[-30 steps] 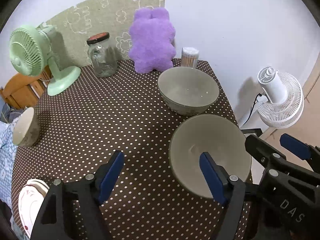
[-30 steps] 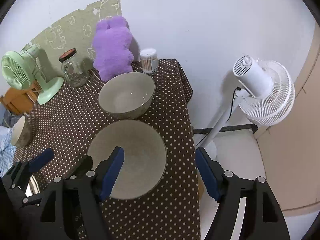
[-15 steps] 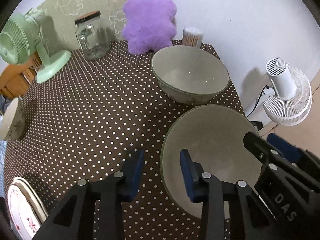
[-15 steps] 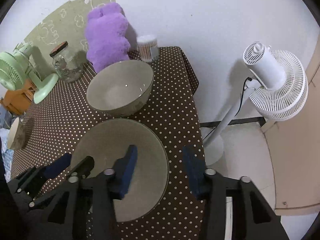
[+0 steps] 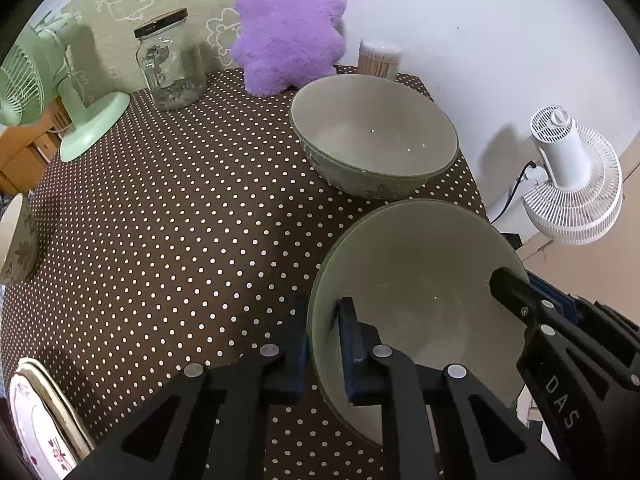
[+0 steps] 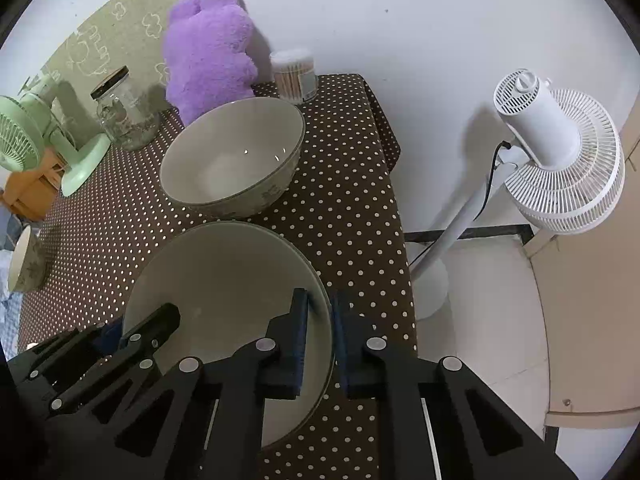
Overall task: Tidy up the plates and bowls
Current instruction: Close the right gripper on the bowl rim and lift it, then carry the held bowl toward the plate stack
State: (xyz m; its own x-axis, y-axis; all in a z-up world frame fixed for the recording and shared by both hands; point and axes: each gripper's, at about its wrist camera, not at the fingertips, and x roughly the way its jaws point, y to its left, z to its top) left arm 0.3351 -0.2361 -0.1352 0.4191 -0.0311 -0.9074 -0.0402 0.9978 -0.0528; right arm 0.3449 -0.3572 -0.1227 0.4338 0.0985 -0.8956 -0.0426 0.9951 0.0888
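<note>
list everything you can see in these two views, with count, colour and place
near bowl: 1, grey-green, right front of table, rim clamped on two sides
far bowl: 1, grey-green, just behind the near bowl
small bowl: 1, cream with leaf pattern, left table edge
plates: stack, white with red print, front left corner
glass jar: 1, clear with dark lid, back of table
plush toy: 1, purple, back of table against wall
cotton swab tub: 1, clear, back right corner
desk fan: 1, mint green, back left
standing fan: 1, white, on floor right of table
tablecloth: 1, brown with white dots
left gripper: black, blue pads, shut on near bowl's left rim
right gripper: black, blue pads, shut on its right rim
</note>
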